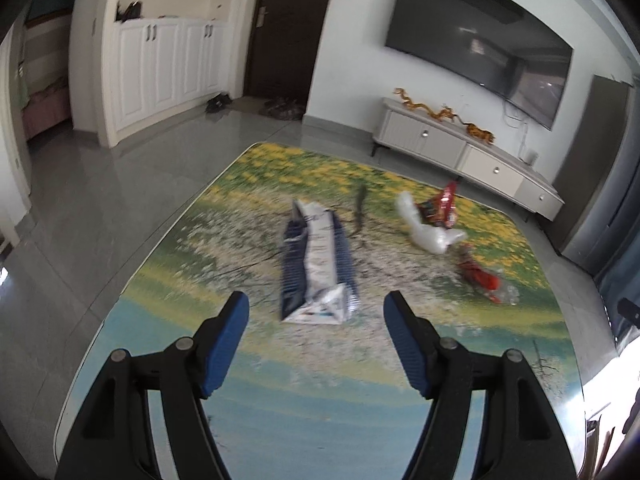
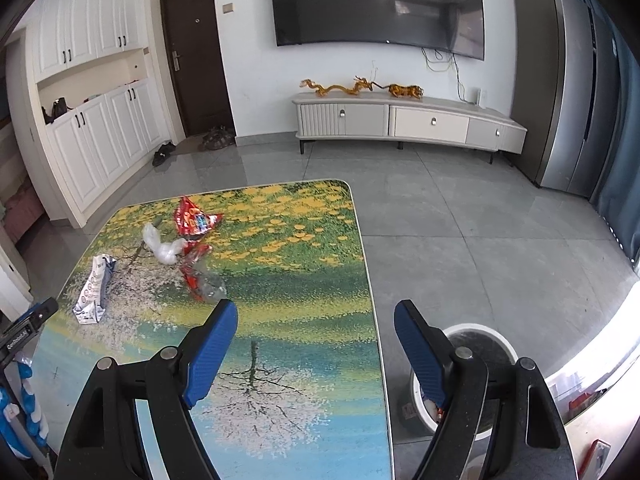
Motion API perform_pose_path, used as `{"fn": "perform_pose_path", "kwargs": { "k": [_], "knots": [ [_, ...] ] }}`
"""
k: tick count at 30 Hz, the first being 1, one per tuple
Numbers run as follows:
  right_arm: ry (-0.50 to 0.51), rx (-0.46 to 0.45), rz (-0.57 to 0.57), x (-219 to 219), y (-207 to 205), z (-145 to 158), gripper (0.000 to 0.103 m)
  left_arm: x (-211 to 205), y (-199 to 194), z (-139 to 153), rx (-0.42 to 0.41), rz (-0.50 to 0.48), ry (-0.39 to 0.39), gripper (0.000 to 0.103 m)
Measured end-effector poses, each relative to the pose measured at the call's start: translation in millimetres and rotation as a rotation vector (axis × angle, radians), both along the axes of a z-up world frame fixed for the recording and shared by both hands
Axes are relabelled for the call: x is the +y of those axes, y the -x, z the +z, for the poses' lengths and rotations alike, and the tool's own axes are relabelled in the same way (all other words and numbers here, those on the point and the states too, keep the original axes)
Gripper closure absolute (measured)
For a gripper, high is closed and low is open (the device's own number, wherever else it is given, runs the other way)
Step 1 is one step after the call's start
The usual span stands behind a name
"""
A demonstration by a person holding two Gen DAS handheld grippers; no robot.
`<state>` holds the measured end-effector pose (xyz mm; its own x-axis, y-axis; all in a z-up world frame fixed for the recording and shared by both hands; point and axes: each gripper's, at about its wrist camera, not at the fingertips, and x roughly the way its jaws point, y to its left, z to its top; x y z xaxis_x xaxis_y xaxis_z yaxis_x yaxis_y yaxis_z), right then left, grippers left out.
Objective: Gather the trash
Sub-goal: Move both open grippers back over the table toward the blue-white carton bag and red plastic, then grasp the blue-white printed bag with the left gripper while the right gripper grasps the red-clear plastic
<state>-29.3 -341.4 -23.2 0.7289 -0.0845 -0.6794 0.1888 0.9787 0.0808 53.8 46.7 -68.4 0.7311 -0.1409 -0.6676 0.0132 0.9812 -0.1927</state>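
A crumpled blue-and-white snack bag [image 1: 318, 264] [image 2: 94, 290] lies on the flower-print table [image 1: 360, 360] [image 2: 304, 288], just ahead of my left gripper [image 1: 316, 308], which is open and holds nothing. Farther right lie a clear plastic bag [image 1: 428, 228] [image 2: 164, 248], a red wrapper [image 1: 438, 206] [image 2: 194, 220] and a red-and-clear wrapper [image 1: 482, 276] [image 2: 200, 276]. My right gripper [image 2: 316, 316] hangs open and empty over the table's right edge. A white trash bin [image 2: 476, 368] stands on the floor below its right finger.
Grey tile floor surrounds the table. A low TV cabinet [image 2: 408, 120] with gold figurines and a wall TV [image 2: 376, 4] stand at the far wall, a fridge [image 2: 568, 80] at the right, white cupboards [image 2: 96, 128] and shoes [image 2: 164, 152] at the left.
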Motion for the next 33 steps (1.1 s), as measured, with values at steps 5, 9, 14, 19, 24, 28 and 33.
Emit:
{"fn": "perform_pose_path", "kwargs": {
  "k": [5,9,14,19,24,28,33],
  "knots": [
    [-0.021,0.037,0.027,1,-19,-17,0.024,16,-10,-13,0.038,0.03,0.013,0.034],
    [-0.025,0.065,0.079,10,-40,-28,0.024,7,-22,-16,0.039,-0.017,0.004,0.034],
    [-0.031,0.085,0.174,29,-72,-39,0.024,-10,-49,-23,0.062,-0.073,-0.014,0.034],
    [-0.037,0.115,0.269,53,-106,-55,0.024,-24,-77,-38,0.106,-0.1,-0.052,0.034],
    [-0.031,0.131,0.344,75,-130,-68,0.024,-23,-95,-55,0.15,-0.084,-0.08,0.034],
    [-0.052,0.148,0.376,86,-146,-78,0.024,-23,-99,-58,0.157,-0.091,-0.073,0.034],
    [-0.062,0.171,0.395,96,-157,-91,0.024,-25,-98,-57,0.151,-0.094,-0.089,0.035]
  ]
}}
